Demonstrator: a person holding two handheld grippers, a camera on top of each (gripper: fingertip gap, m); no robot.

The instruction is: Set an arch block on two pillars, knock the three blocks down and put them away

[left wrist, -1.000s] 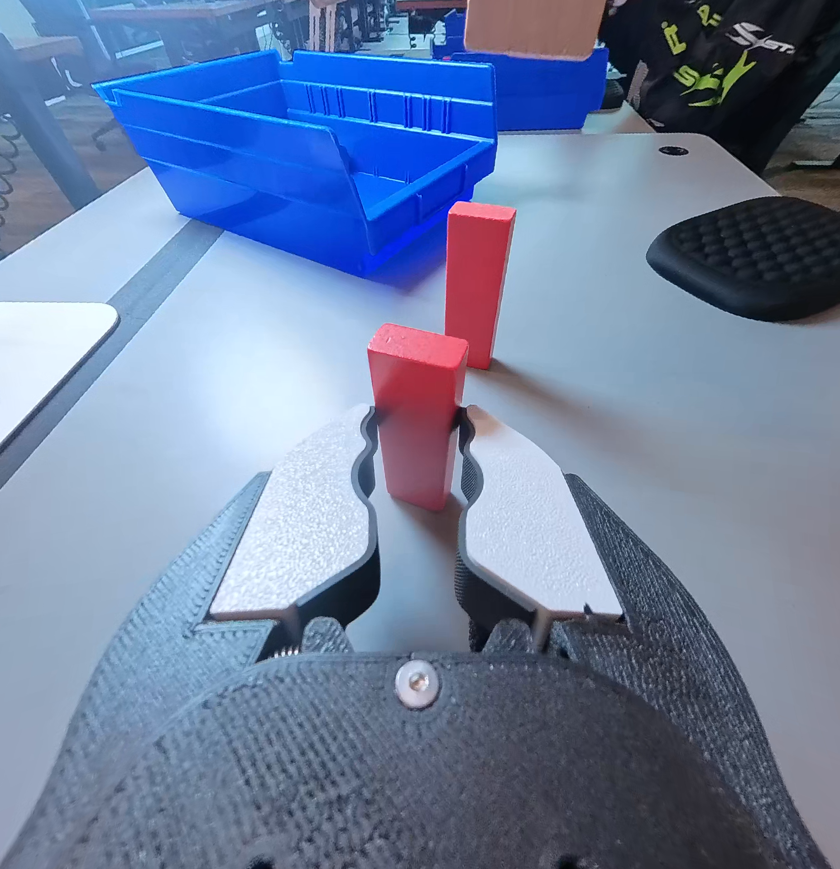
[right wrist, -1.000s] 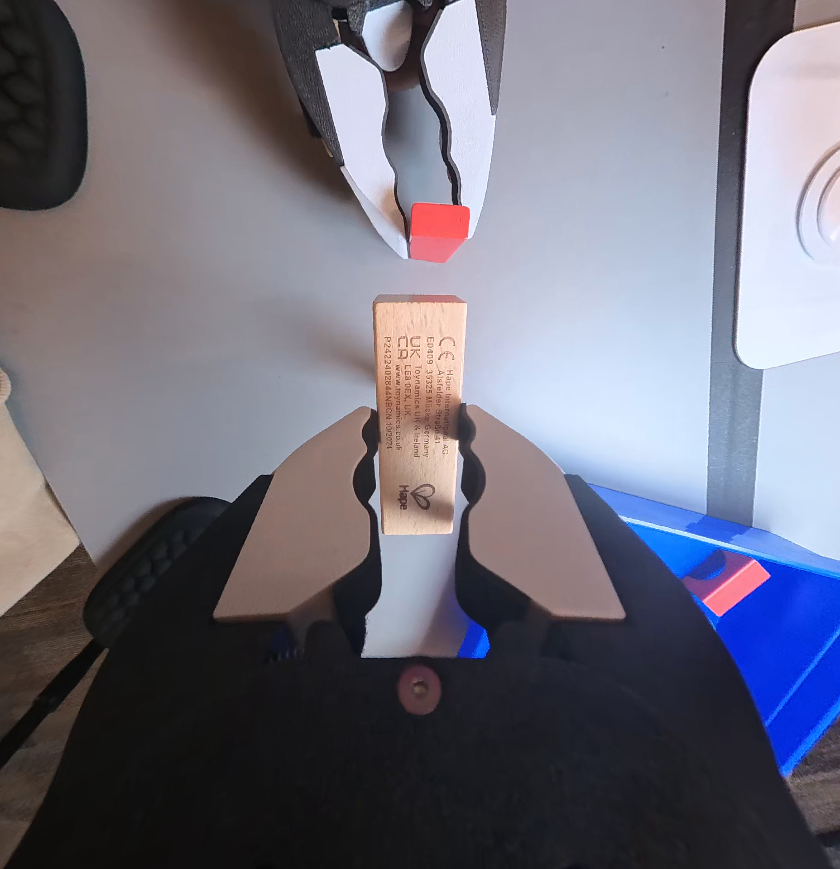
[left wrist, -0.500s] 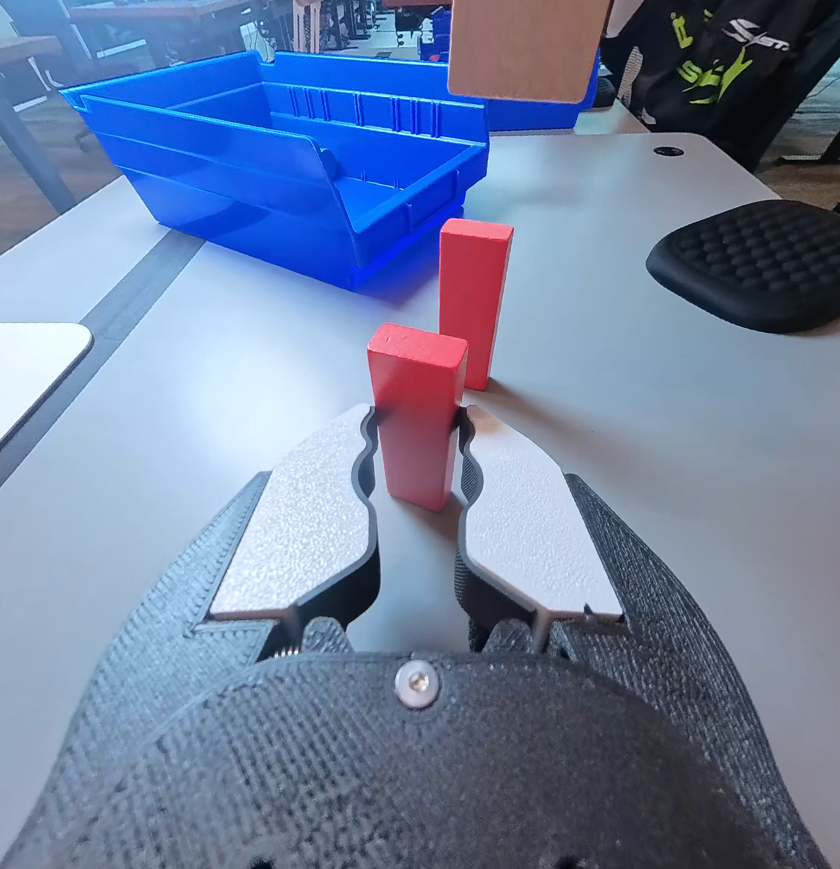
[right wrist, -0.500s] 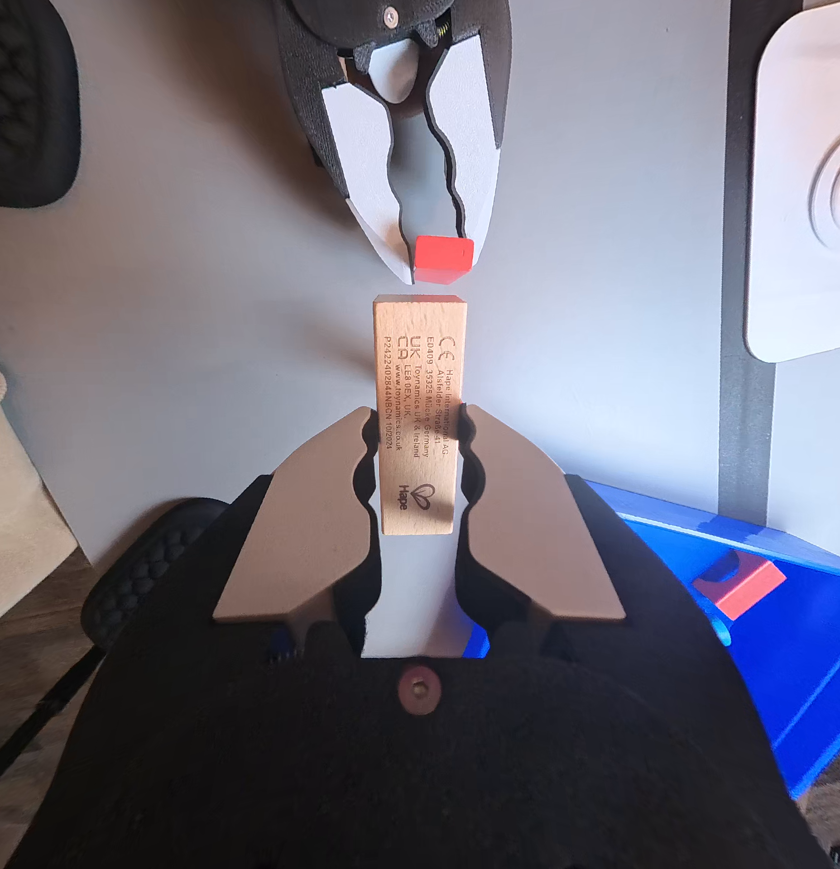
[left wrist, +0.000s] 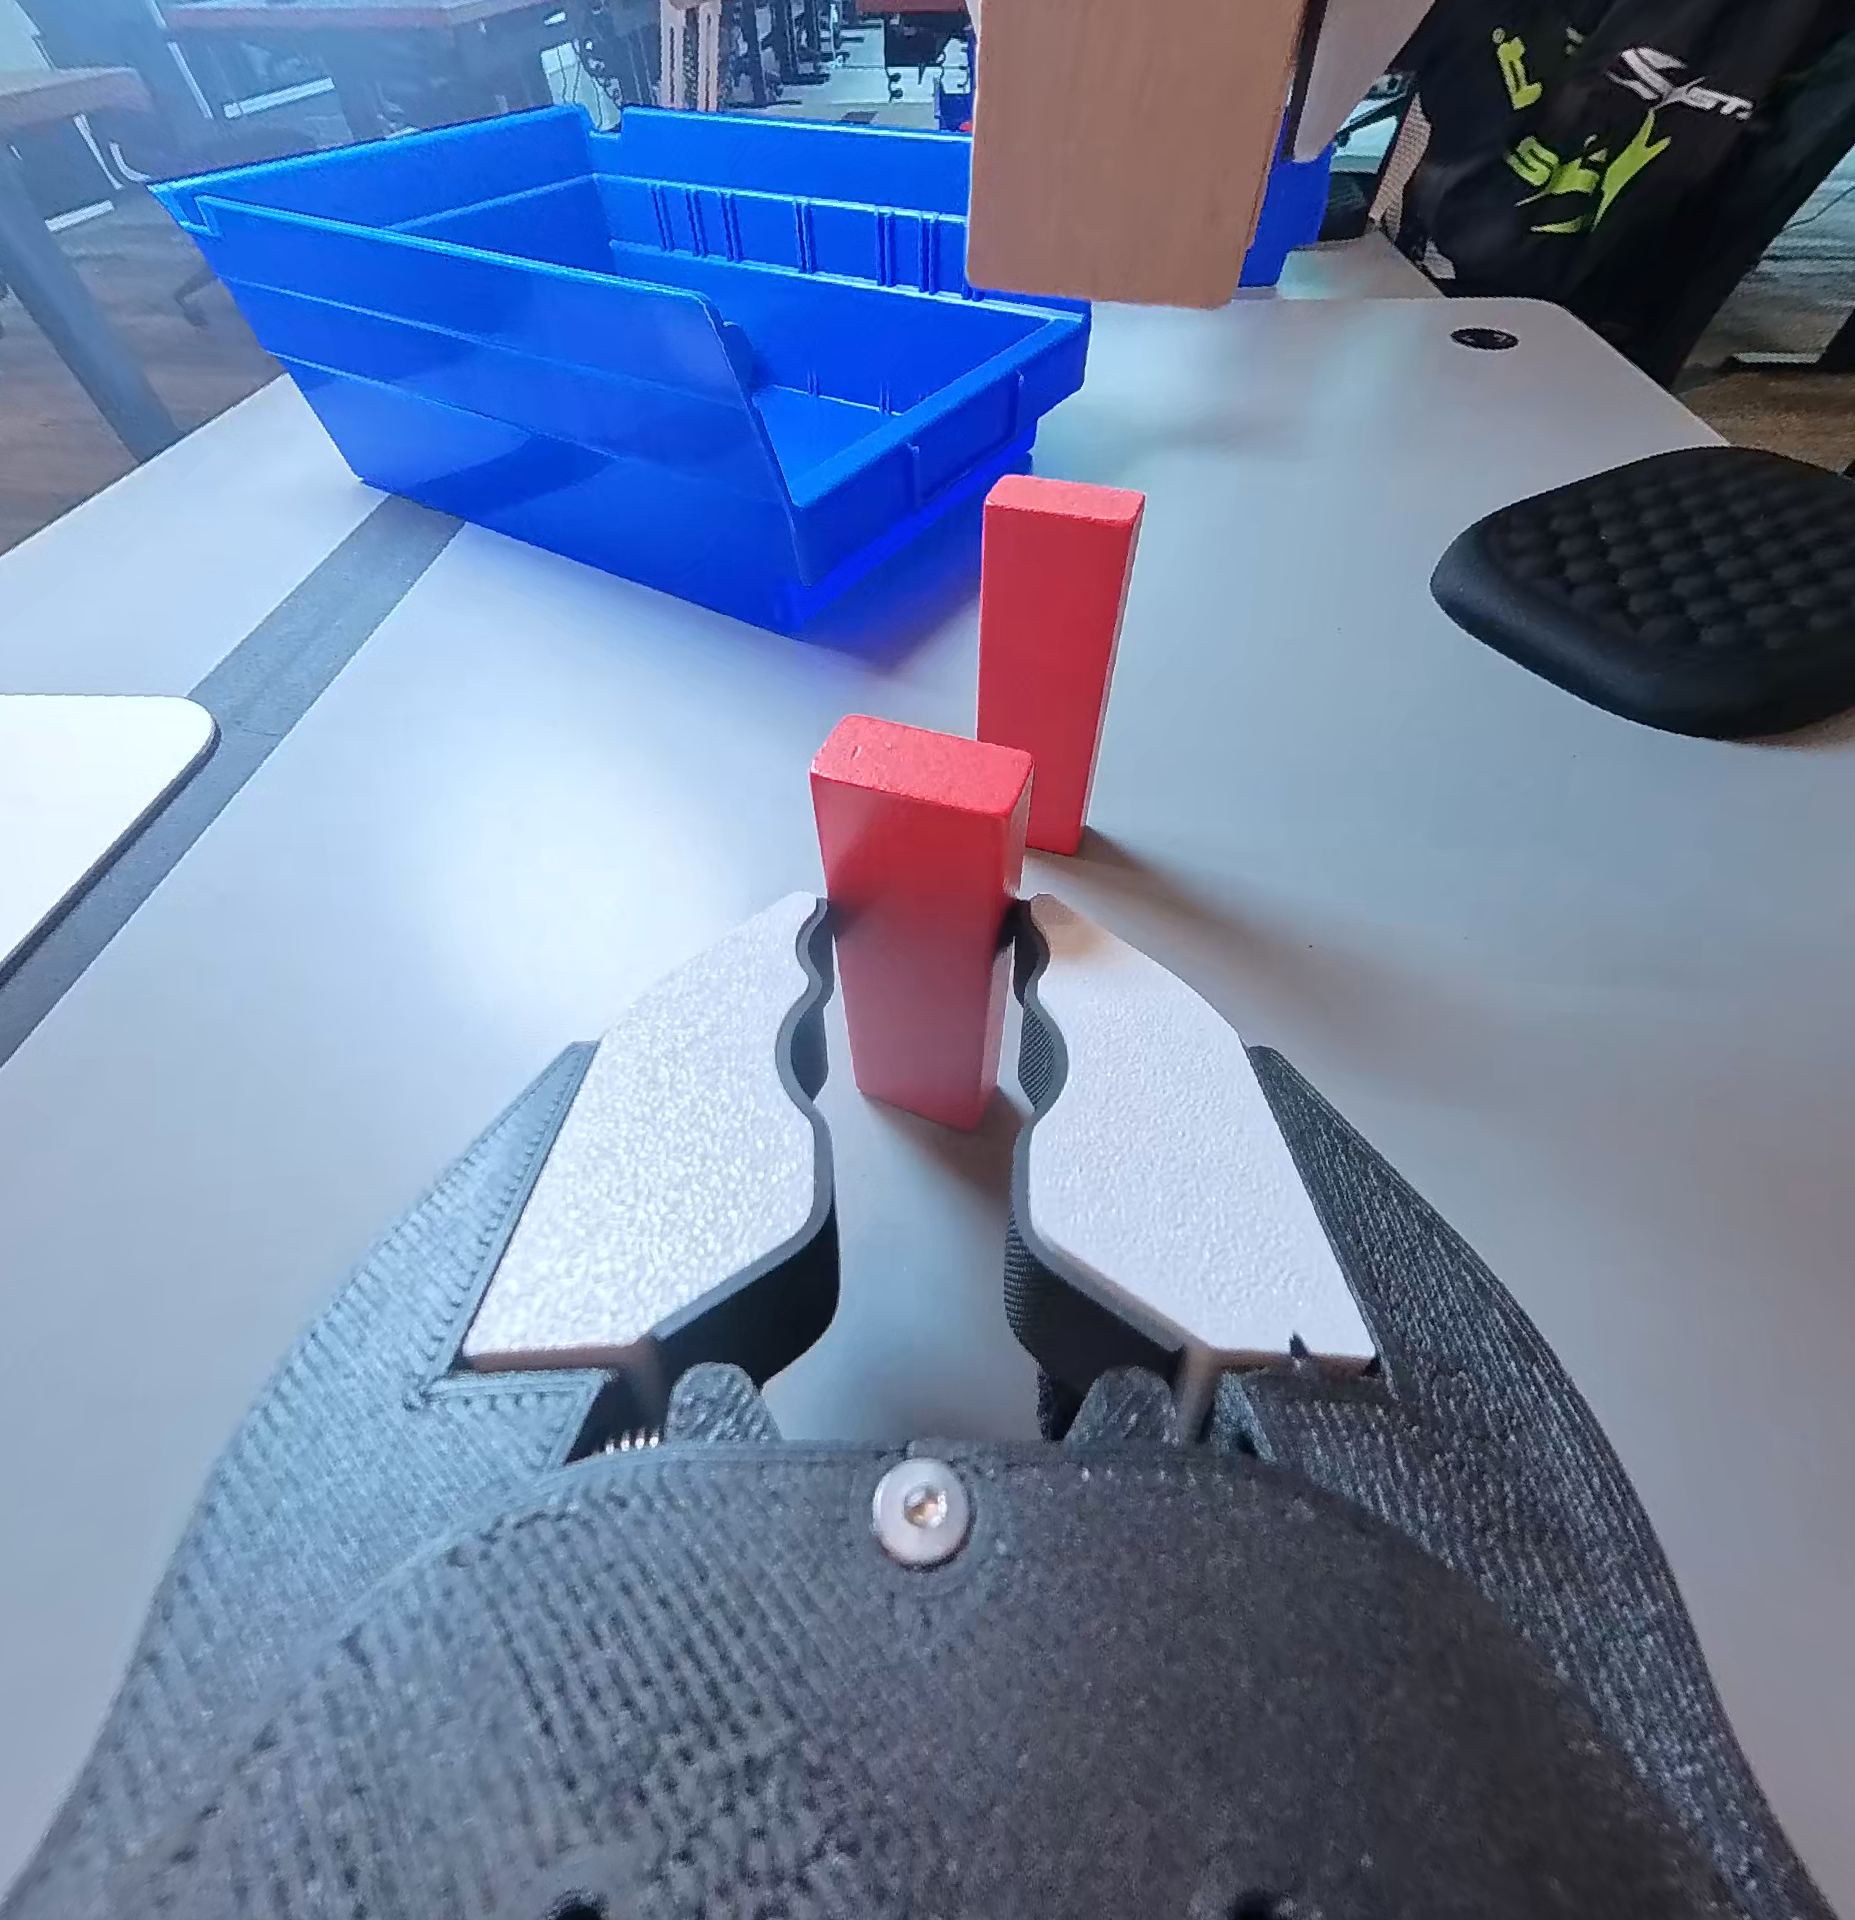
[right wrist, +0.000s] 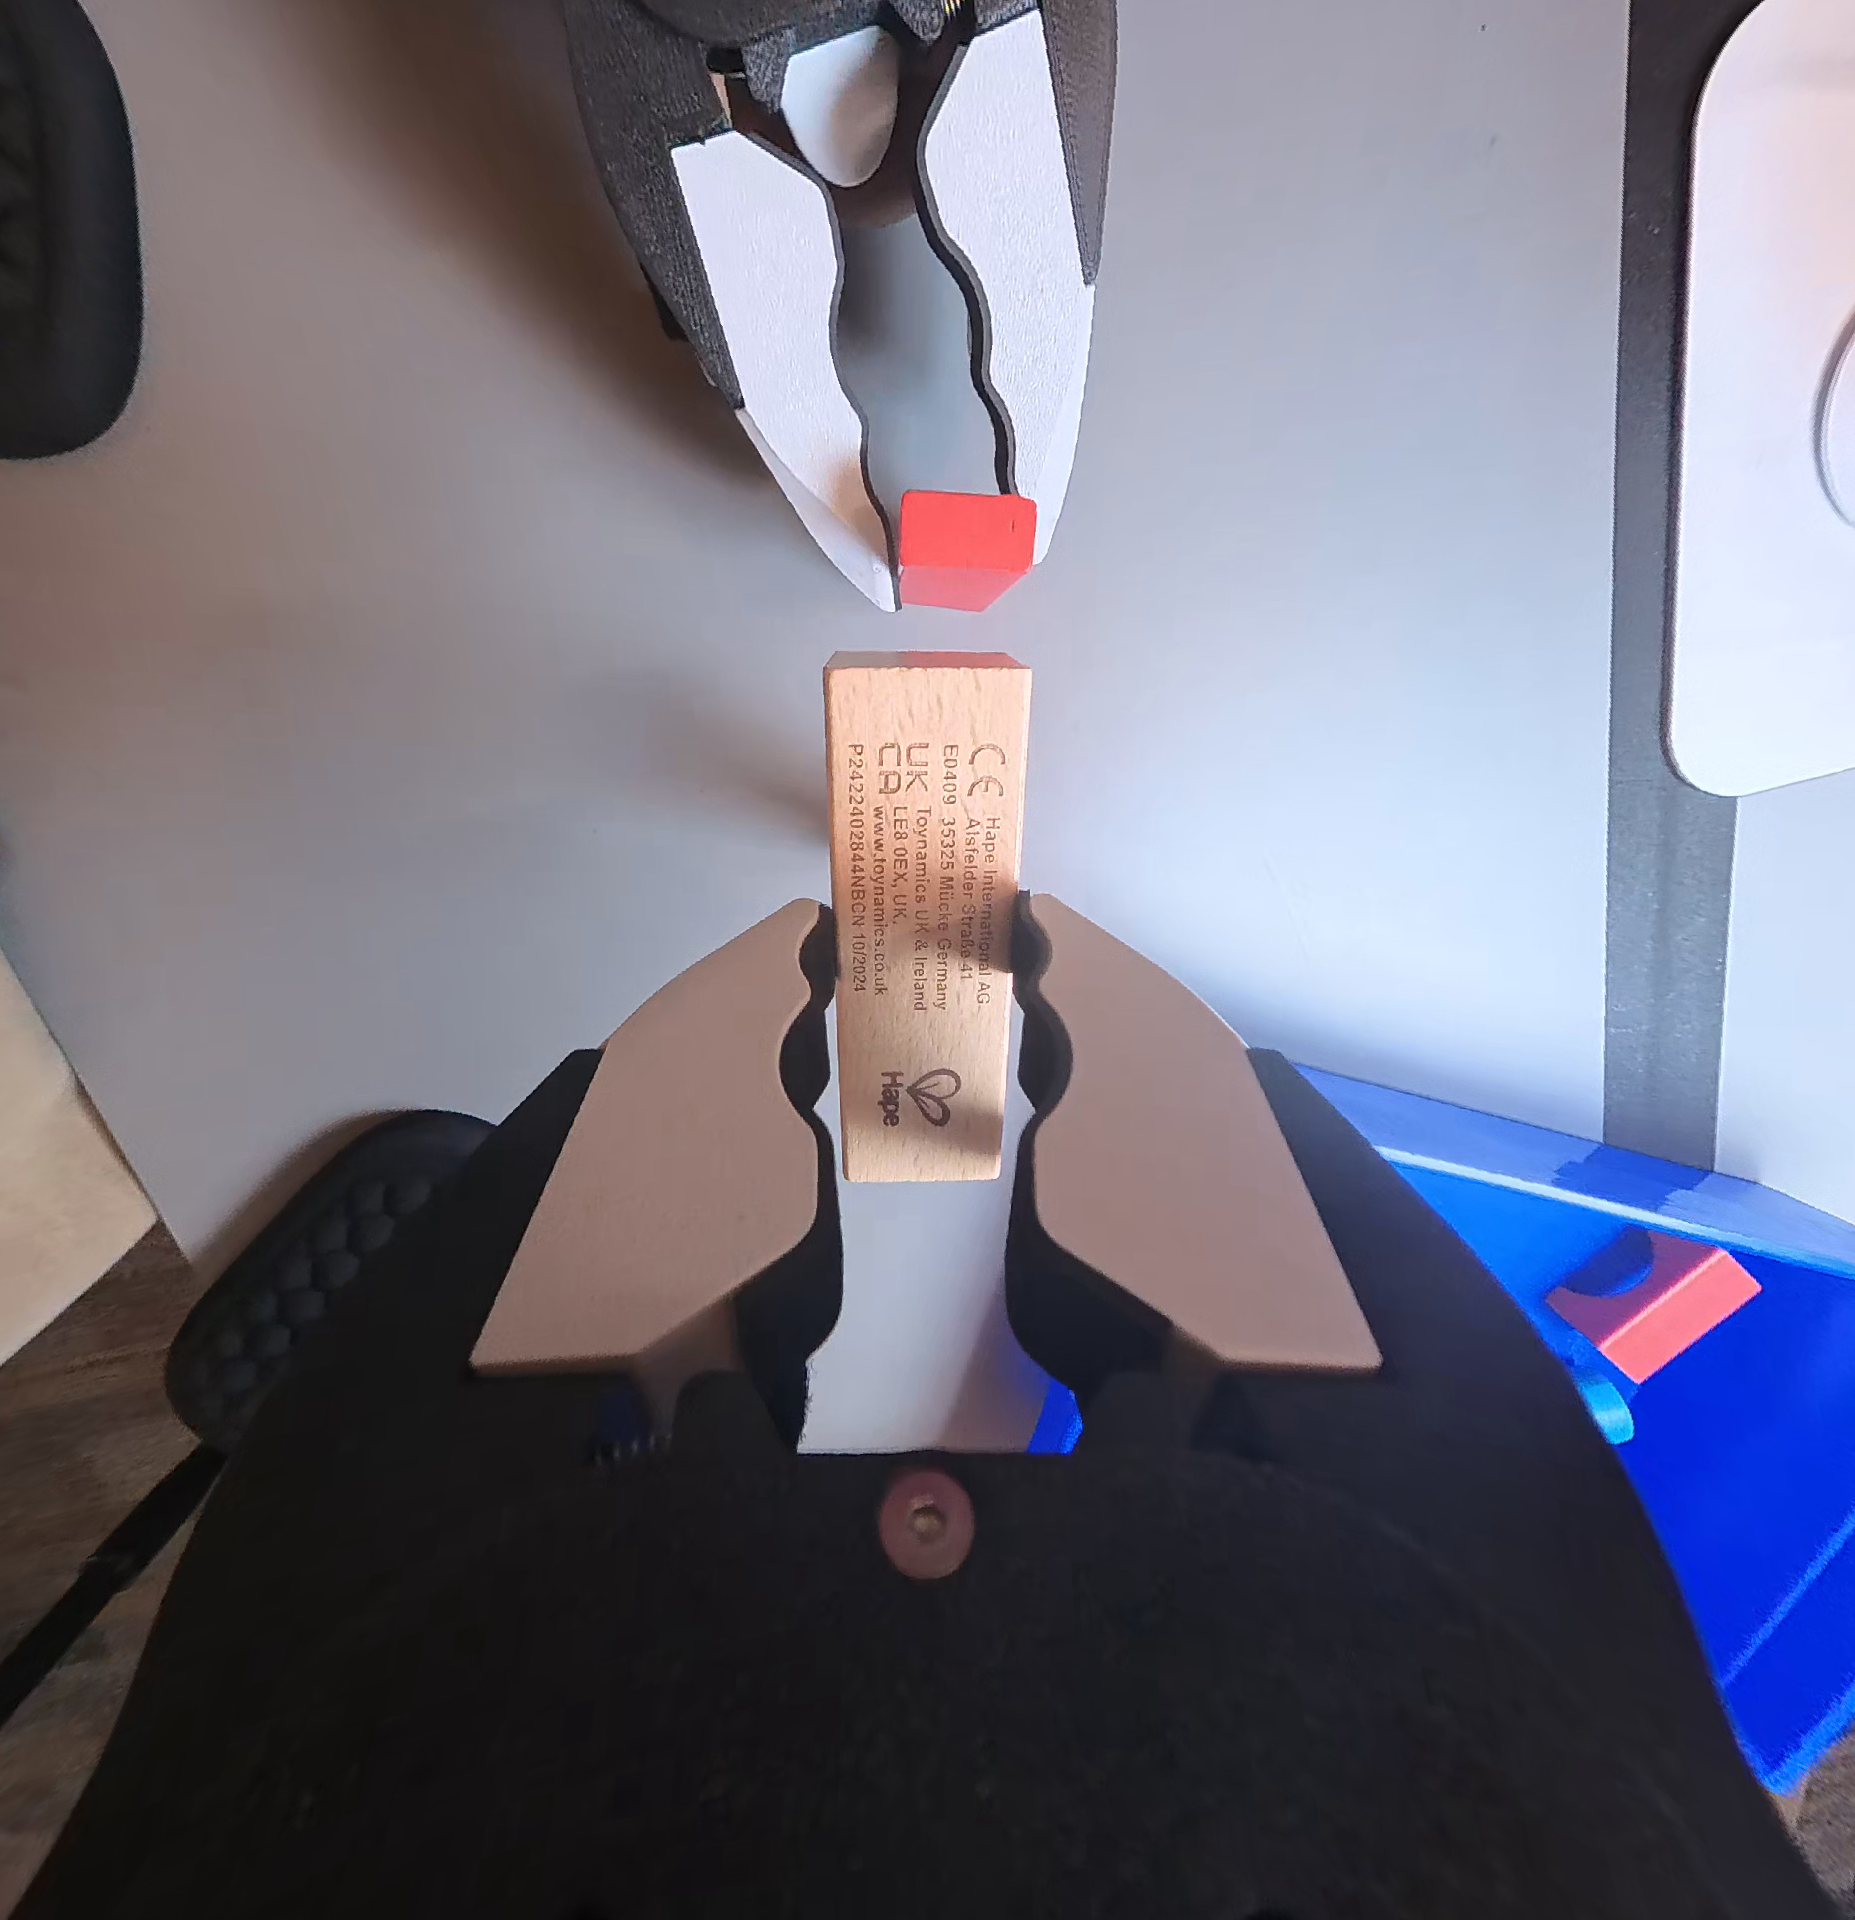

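Right gripper (right wrist: 923, 925) clamps the wooden block (right wrist: 923, 914) lengthwise above the far pillar (left wrist: 1053, 665) – frame centre – left gripper (left wrist: 918, 925) grasping the near pillar (left wrist: 918, 914).

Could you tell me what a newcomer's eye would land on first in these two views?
Probably the red pillar clamped upright in the left gripper, with a second red pillar standing free just beyond it on the grey table. Next, the wooden block held overhead by the right gripper, and the blue bin behind.
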